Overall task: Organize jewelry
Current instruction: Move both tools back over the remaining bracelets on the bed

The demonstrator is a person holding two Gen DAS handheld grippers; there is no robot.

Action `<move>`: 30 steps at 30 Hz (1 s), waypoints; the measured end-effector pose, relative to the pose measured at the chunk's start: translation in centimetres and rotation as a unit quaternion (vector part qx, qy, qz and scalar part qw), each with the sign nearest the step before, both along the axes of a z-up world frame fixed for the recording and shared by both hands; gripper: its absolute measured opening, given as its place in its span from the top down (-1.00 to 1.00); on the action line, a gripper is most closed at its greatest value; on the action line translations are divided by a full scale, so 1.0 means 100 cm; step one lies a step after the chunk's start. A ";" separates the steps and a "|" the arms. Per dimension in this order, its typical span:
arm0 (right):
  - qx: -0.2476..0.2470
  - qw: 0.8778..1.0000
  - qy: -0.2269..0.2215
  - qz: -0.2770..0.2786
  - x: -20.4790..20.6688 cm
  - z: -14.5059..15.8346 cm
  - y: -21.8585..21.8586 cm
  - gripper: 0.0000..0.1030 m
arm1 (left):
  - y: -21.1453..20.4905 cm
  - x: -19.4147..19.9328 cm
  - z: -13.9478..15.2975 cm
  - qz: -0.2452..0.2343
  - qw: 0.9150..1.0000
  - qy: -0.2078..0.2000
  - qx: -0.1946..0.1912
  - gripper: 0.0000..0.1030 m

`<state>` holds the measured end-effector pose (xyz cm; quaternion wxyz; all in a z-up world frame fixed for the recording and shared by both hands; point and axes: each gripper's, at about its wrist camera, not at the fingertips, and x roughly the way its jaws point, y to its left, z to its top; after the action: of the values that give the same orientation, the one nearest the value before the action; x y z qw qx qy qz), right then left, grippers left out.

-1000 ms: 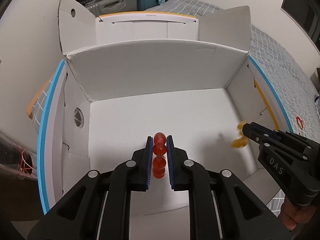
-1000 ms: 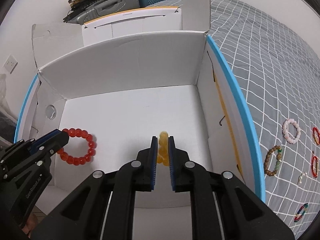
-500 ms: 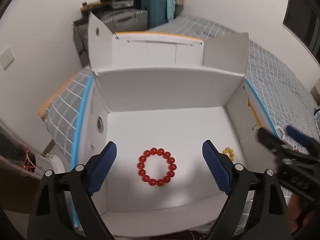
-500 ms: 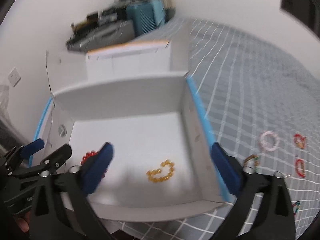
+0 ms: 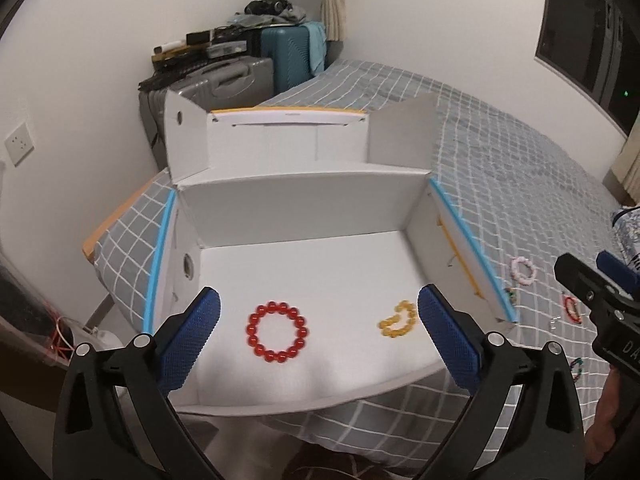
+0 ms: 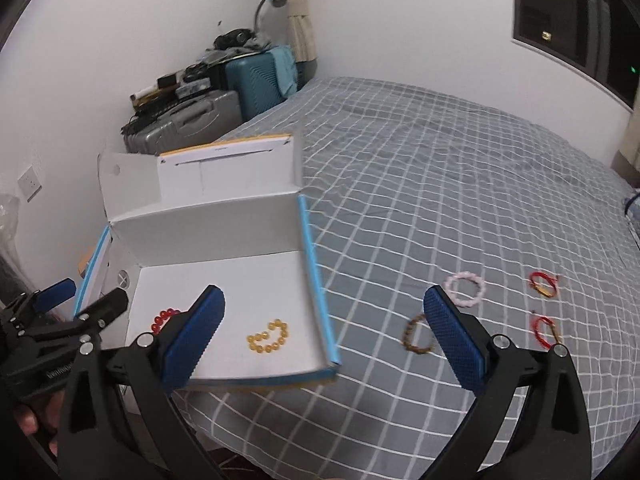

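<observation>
Left wrist view: both bracelets having just been released, the red bracelet (image 5: pixel 278 331) and yellow bracelet (image 5: pixel 399 319) are being left lying in the white box (image 5: pixel 304 208), while the left gripper (image 5: pixel 318 334) is being opened wide, empty, and the right gripper (image 6: pixel 324 334) is being held fully spread, empty, freeing both for the bracelets on the bedspread (image 6: pixel 440 184).

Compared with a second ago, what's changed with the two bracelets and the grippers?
Both grippers let go. The left gripper, now opening, dropped the red bracelet; the right gripper dropped the yellow bracelet. Both pulled up and back. The white box stayed put.
</observation>
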<state>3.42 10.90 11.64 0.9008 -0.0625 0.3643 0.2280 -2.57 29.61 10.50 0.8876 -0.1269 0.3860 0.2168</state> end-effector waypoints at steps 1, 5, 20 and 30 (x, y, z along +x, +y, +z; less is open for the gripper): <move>-0.001 1.000 0.001 -0.005 0.000 0.000 -0.008 -0.86 | -0.006 0.001 0.002 -0.004 1.000 -0.005 0.001 -0.89; -0.006 1.000 0.008 -0.023 0.001 -0.001 -0.045 -0.86 | -0.036 0.012 0.005 -0.026 1.000 -0.012 0.006 -0.89; -0.015 0.991 0.026 -0.132 0.014 -0.027 -0.198 -0.86 | -0.161 0.076 -0.020 -0.136 0.991 -0.008 0.007 -0.89; -0.015 0.984 0.050 -0.173 0.034 -0.064 -0.263 -0.86 | -0.240 0.134 -0.045 -0.200 0.980 0.009 0.008 -0.89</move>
<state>6.84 -15.41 5.20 0.9063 -0.0010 0.4174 0.0658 10.87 5.62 5.96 0.9107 -0.0384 0.4095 0.0392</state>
